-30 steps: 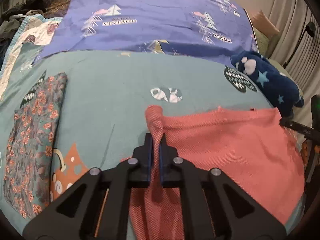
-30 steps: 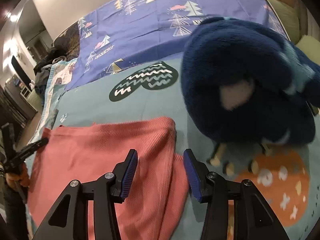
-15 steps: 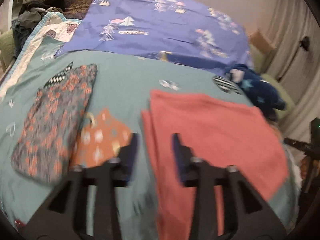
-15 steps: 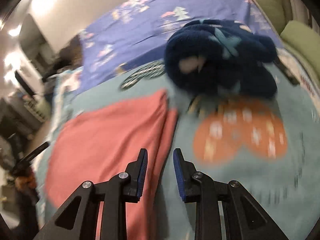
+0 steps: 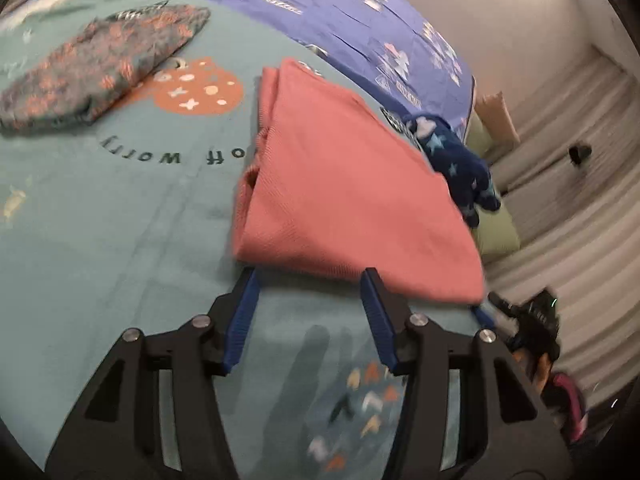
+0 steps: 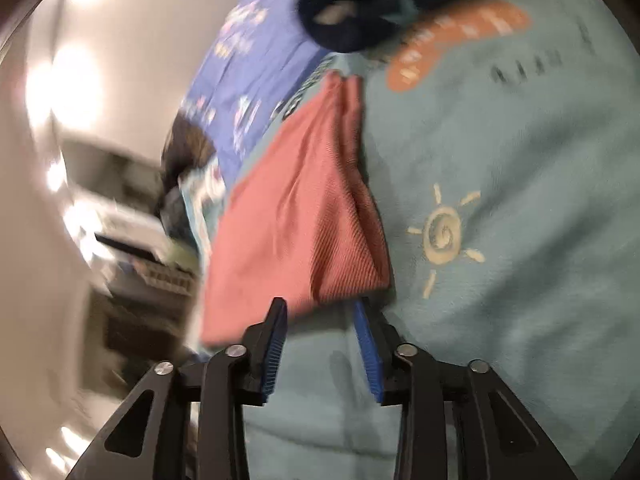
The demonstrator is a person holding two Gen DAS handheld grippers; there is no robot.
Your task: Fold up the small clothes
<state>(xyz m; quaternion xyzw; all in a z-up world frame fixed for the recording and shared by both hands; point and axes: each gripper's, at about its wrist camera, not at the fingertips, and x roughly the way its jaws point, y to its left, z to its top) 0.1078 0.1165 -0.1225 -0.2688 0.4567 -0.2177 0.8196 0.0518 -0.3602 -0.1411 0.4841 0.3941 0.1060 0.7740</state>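
A coral ribbed garment [image 5: 344,184] lies folded flat on the teal bedspread [image 5: 120,208]. My left gripper [image 5: 310,276] hovers just short of the garment's near edge. Its jaws are opening and no cloth is between them. In the right wrist view the same garment [image 6: 288,216] runs away from me, its near corner reaching the tips of my right gripper [image 6: 320,306]. The right jaws are opening too, and the pads do not press on the cloth. A blue fingertip of the right gripper [image 5: 480,314] shows at the garment's right corner in the left wrist view.
A folded floral garment [image 5: 96,68] lies at the far left. A navy star-patterned plush toy [image 5: 456,156] sits beyond the coral garment's right side, blurred in the right wrist view [image 6: 360,12]. A purple printed sheet [image 5: 360,20] covers the far bed. Green cushions [image 5: 496,236] border the right edge.
The left gripper let go of the coral fold and drew back to the garment's near edge. The right gripper pulled away from the plush toy. Both views have rolled.
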